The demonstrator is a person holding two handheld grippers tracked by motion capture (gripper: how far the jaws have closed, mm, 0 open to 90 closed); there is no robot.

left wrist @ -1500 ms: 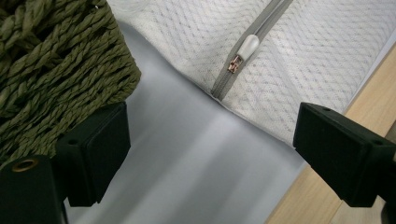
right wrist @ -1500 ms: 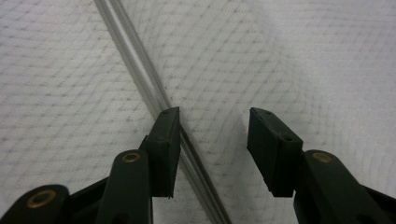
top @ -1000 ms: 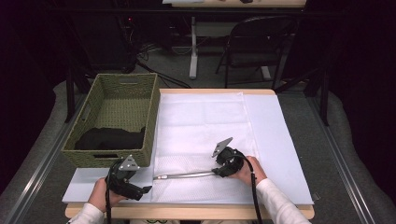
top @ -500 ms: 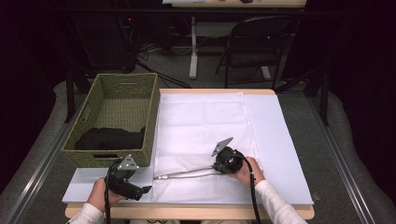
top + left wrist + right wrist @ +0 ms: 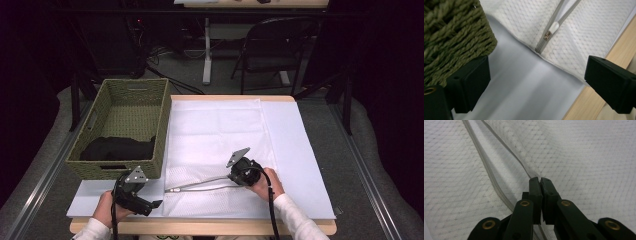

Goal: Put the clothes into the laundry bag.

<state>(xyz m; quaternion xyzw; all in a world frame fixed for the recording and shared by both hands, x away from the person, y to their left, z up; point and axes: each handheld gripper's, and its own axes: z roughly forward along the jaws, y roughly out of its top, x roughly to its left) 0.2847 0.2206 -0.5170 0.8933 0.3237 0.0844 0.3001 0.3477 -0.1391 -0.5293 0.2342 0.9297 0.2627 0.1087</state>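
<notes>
Hands low at the near edge of the table, forearms in white sleeves coming in from six o'clock. The left hand (image 5: 106,209) sits at about seven o'clock on the tabletop, wrapped round the left gripper (image 5: 152,205), which lies almost level and points toward three o'clock along the table's near edge. Its jaws stand wide apart with nothing between them; in the left gripper view they frame bare pale table cover (image 5: 524,92), with the corner of the woven green basket (image 5: 127,125) just beside one jaw.

Over at five o'clock, the right hand (image 5: 265,184) cups the right gripper (image 5: 231,176), its grey plate tipped up and its nose angled toward nine o'clock, down onto the white mesh bag (image 5: 215,145). Its jaws have just been closing, and in the right gripper view they now sit pressed together on the mesh fabric beside the opened zipper (image 5: 197,186). That zipper runs as a grey line from the right gripper toward the left one, its slider (image 5: 550,29) near the bag's corner.

The mesh bag lies flat across the middle of the table, just right of the basket, which holds something dark (image 5: 117,148). No labels or writing can be read anywhere.
</notes>
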